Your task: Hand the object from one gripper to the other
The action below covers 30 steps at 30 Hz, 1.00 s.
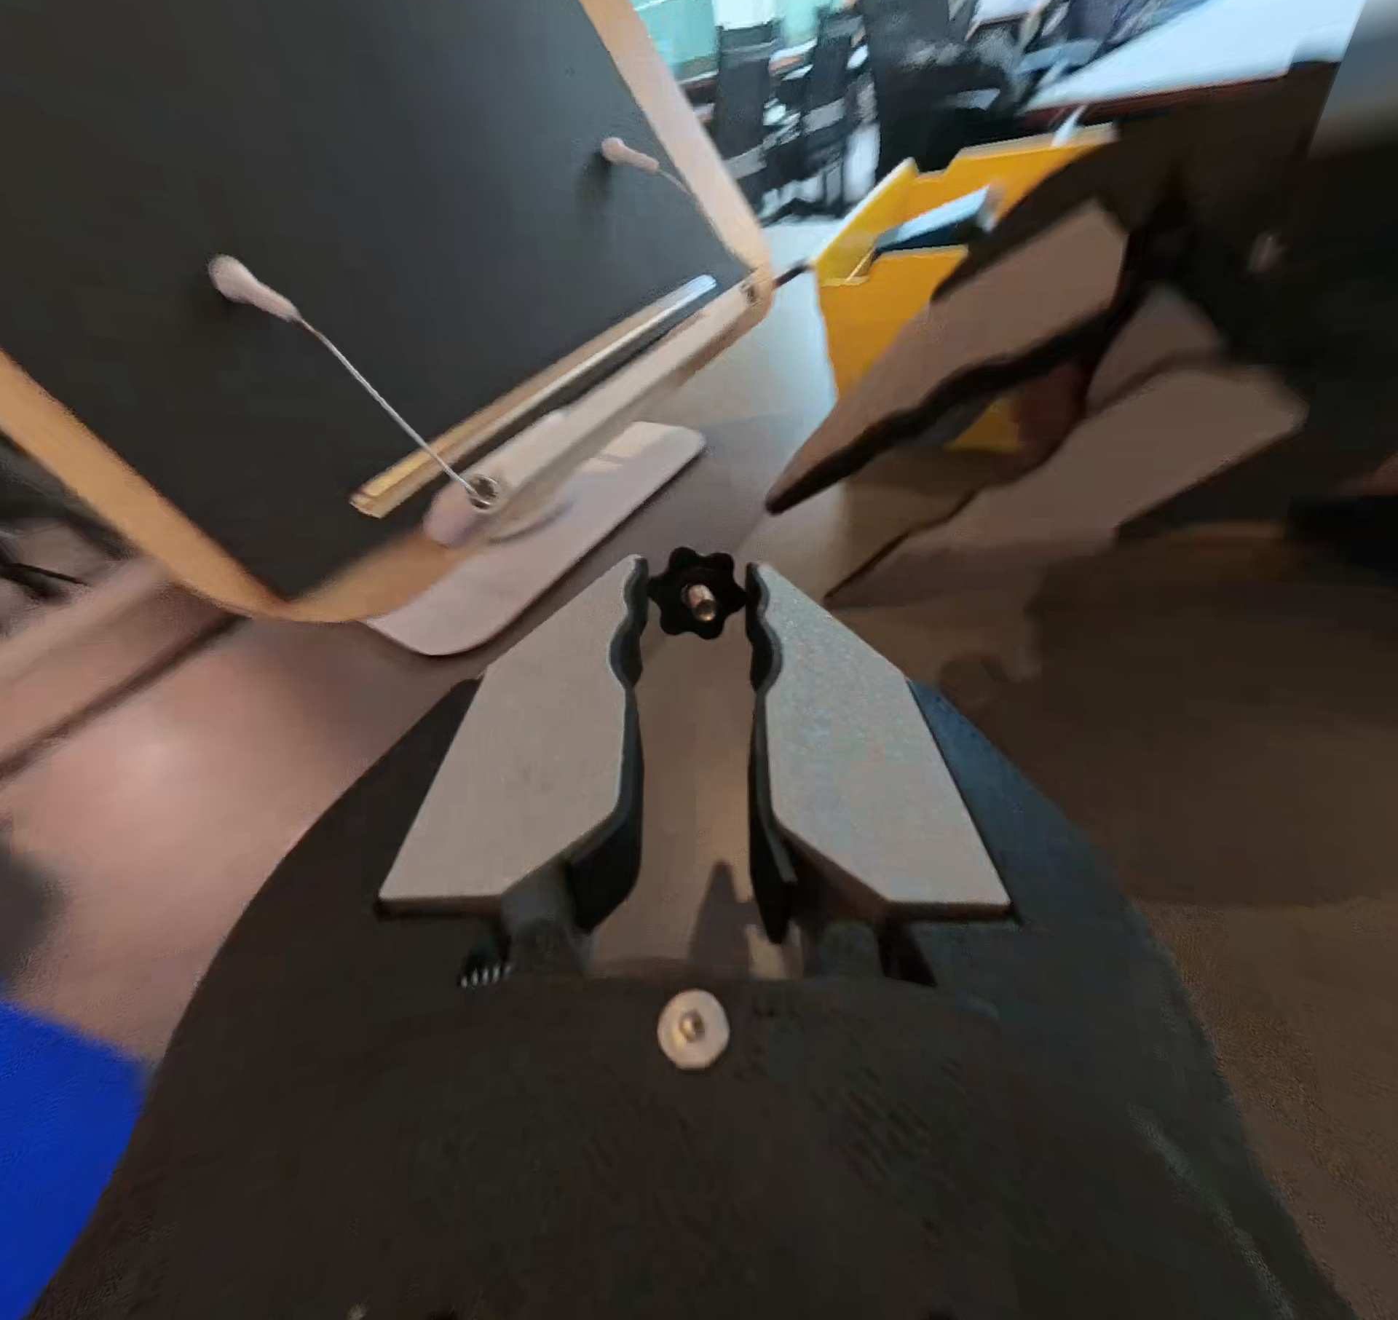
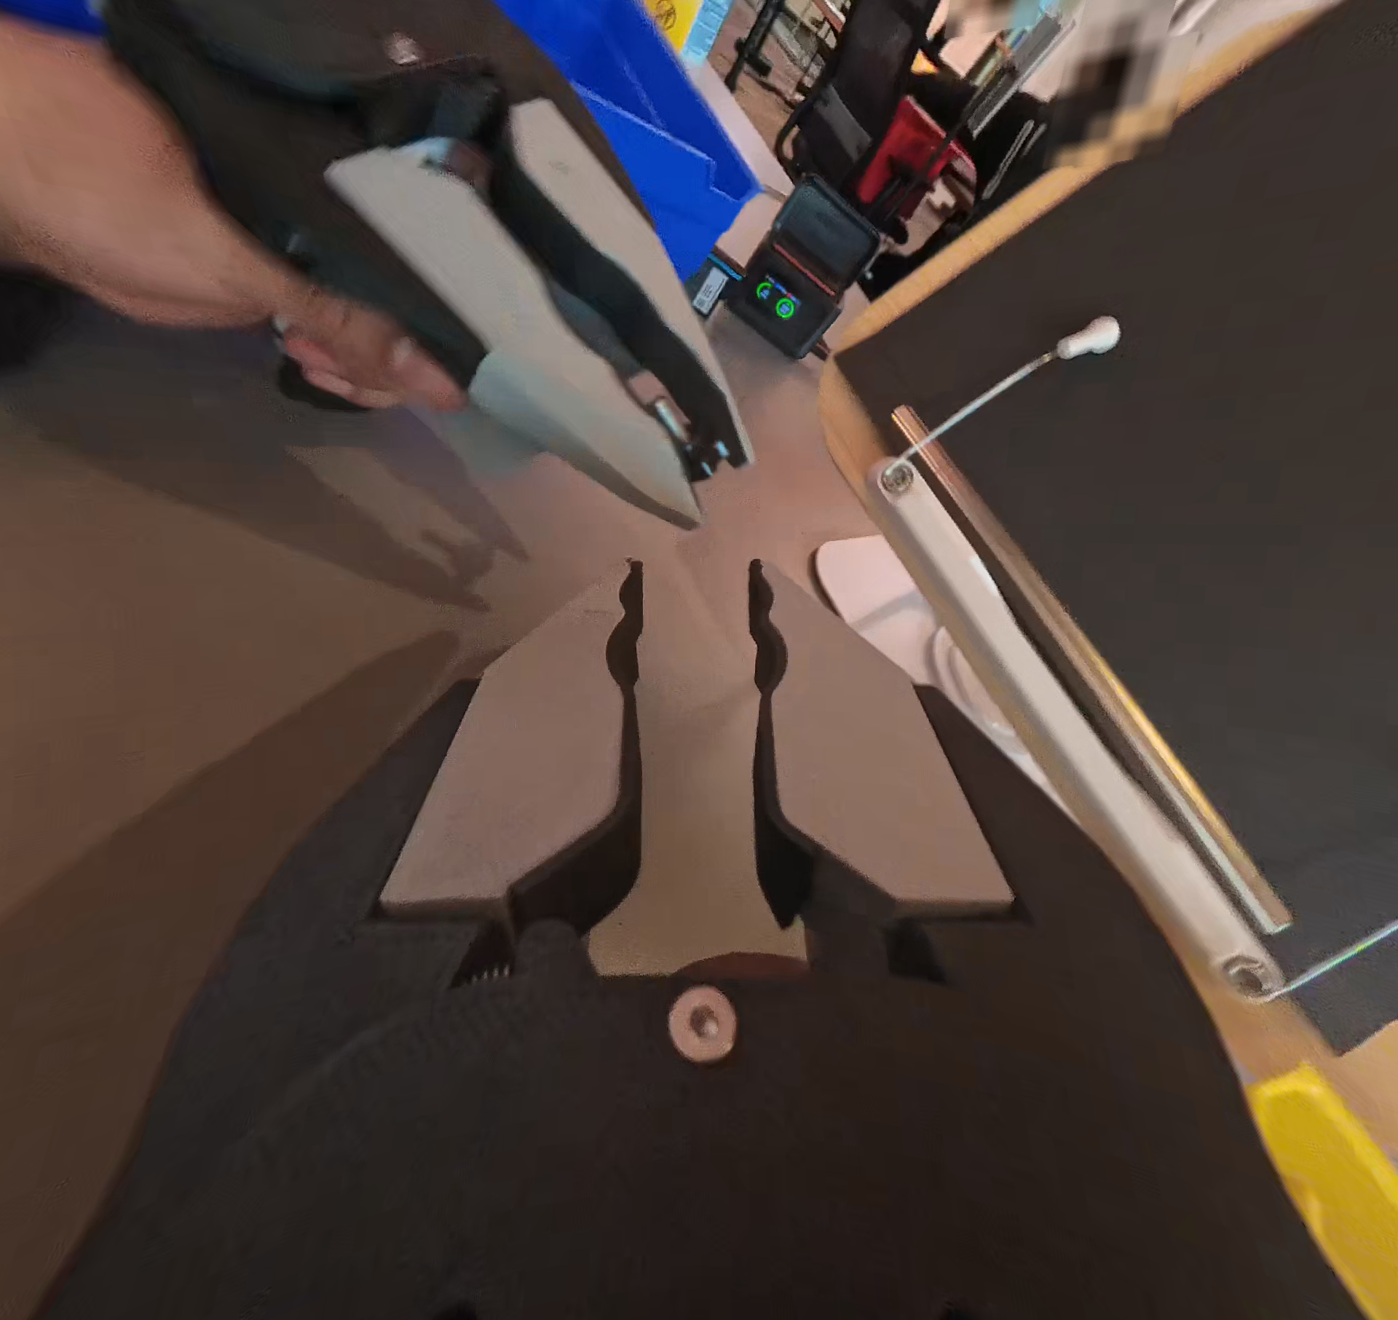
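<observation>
1. The left gripper (image 1: 697,580) pinches a small black star-shaped knob (image 1: 697,601) with a metal stud at its very fingertips, jaws narrowed around it.
2. The right gripper (image 2: 694,579) holds nothing; its jaws stand parted with bare brown table (image 2: 227,678) between them.
3. Seen from the right wrist view, the left gripper (image 2: 707,451) hangs just ahead and to the left, a hand (image 2: 355,361) on its grip.
4. The knob (image 2: 700,455) there is blurred, seemingly still at the tips.
5. A black board on a white stand (image 1: 340,225) tilts nearby.
</observation>
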Tool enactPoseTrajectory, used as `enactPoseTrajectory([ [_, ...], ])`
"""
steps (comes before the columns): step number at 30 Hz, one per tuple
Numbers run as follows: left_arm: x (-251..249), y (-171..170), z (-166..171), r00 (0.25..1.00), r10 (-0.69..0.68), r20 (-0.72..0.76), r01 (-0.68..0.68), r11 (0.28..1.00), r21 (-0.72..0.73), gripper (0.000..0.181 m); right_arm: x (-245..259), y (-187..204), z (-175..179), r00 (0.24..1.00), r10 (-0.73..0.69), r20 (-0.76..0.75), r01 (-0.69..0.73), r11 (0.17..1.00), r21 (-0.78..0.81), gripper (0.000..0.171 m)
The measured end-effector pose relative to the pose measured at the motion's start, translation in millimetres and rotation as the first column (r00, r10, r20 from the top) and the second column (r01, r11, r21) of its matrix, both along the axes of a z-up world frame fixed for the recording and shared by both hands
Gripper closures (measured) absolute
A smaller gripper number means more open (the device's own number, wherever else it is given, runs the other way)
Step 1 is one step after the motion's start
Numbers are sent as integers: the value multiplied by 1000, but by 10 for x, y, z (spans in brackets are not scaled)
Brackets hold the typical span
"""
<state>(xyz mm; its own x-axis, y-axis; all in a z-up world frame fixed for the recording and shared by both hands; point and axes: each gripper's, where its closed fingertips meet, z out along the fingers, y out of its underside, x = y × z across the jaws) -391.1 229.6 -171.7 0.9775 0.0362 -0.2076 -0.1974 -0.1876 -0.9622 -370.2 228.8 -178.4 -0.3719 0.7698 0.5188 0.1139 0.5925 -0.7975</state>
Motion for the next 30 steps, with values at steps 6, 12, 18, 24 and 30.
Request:
enactPoseTrajectory([
  [6,199,48,-64,899,-15,-438,-10,998,-55,158,1,64,120,996,42,82,-6,917,-398,136],
  [12,276,65,-70,847,-37,-531,11,999,-51,158,65,-69,189,961,241,133,-77,698,-712,140],
  [18,326,78,-62,819,-42,-572,20,999,-44,158,74,-178,64,935,298,195,-64,680,-730,140],
  [24,318,90,-92,825,-39,-564,13,999,-50,158,39,-258,-41,934,277,225,-53,731,-680,149],
  [30,278,110,-167,881,-18,-474,-16,998,-69,154,4,-171,-82,961,164,221,-28,857,-514,150],
])
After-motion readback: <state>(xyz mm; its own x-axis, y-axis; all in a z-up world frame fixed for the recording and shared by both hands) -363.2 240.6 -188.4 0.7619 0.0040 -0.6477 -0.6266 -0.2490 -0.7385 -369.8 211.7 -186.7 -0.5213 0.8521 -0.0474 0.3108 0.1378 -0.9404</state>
